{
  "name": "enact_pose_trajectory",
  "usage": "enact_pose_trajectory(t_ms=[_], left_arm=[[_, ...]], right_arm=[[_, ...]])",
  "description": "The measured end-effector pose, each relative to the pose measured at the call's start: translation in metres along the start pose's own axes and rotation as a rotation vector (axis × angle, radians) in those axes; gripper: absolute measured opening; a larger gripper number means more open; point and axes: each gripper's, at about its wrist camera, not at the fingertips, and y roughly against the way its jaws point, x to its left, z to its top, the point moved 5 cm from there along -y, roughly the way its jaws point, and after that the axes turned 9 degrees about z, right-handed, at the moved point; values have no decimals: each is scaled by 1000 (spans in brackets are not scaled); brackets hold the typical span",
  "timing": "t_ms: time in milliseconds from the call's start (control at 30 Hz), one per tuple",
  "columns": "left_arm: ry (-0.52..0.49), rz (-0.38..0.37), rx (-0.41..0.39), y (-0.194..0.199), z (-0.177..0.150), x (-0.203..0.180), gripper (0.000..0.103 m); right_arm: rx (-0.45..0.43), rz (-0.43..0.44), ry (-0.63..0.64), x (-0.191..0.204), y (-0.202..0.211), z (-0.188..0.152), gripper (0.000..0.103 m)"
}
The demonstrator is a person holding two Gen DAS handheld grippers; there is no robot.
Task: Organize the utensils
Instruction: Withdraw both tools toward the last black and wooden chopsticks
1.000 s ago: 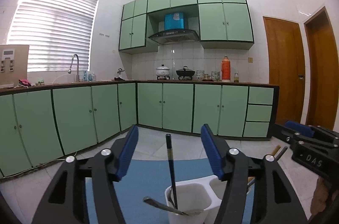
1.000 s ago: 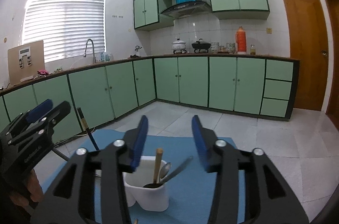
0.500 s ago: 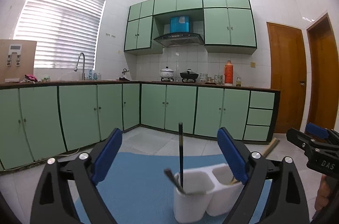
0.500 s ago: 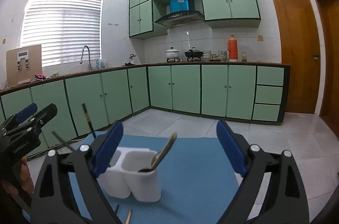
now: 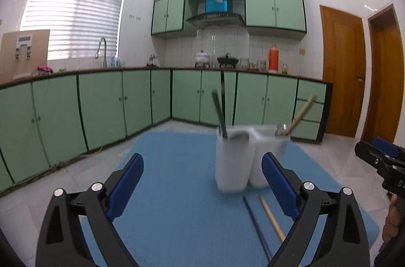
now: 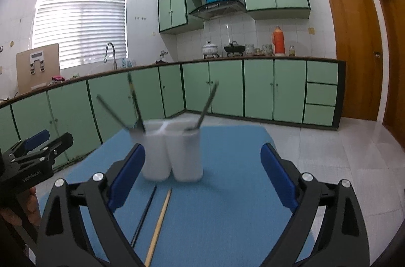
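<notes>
A white plastic two-compartment utensil holder [image 5: 249, 160] stands upright on the blue mat [image 5: 177, 191], right of centre in the left wrist view and left of centre in the right wrist view [image 6: 174, 152]; dark and metal handles lean out of its left cup and a pale wooden handle [image 5: 302, 111] out of its right, though blur makes it hard to tell spoon from chopstick. In front of the holder two loose sticks lie flat on the mat, side by side and just apart: a thin black chopstick [image 6: 144, 214] and a light wooden chopstick [image 6: 159, 224]; their long axes run from the foot of the holder back toward the cameras, slanting to the lower right in the left wrist view and to the lower left in the right wrist view.

The left gripper [image 5: 202, 187] has its blue-padded jaws spread wide with nothing between the pads; the right gripper [image 6: 202, 181] is equally wide and empty. Both sticks lie low in each frame, between the two grippers; in the left wrist view they pass close under the right-hand pad, in the right wrist view close under the left-hand pad, so neither hand looks clearly nearer. A pickup would likely need the jaws set across a stick's length, not along it.
</notes>
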Motion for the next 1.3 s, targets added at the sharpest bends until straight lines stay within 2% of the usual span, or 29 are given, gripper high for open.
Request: enact_pose_trajectory(t_ms=[167, 433, 500, 767, 967, 1300], left_arm=[[-8, 42, 18, 22, -37, 7, 92], [-39, 53, 24, 54, -83, 8, 92], [-43, 55, 39, 59, -93, 10, 92], [-50, 85, 65, 77, -123, 25, 92], [-60, 86, 87, 86, -136, 27, 92], [-49, 79, 108, 88, -143, 33, 92]], right_arm=[[21, -17, 2, 13, 24, -38, 90], [47, -31, 25, 41, 41, -96, 89], [59, -36, 36, 48, 41, -109, 79], [90, -26, 27, 64, 42, -146, 66], [132, -25, 31, 74, 37, -161, 50], [162, -19, 63, 87, 30, -171, 30]])
